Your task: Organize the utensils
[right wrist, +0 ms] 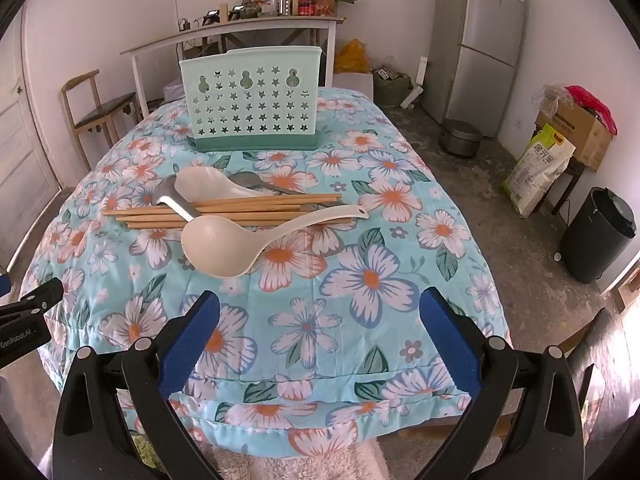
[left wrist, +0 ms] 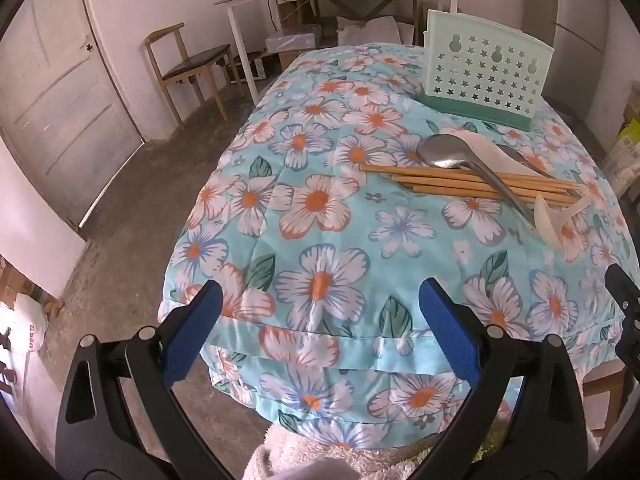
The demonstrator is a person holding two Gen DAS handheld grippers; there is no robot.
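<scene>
Mid-frame on the floral tabletop (right wrist: pixel 360 280): chopsticks (right wrist: pixel 240 210), metal spoon (left wrist: pixel 444 152), white ladle (right wrist: pixel 224 246) piled below the green holder (right wrist: pixel 252 100). Left gripper (left wrist: pixel 320 320) and right gripper (right wrist: pixel 320 324) jaws wide, empty. Ladle looks light, stiff, slick; grip mid-handle.

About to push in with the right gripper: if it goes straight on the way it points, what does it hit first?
Probably the white ladle: its bowl lies just ahead of the open right gripper, slightly left of centre, with bare floral cloth in between. Depth is unclear; angled down, it may touch the cloth first.
</scene>
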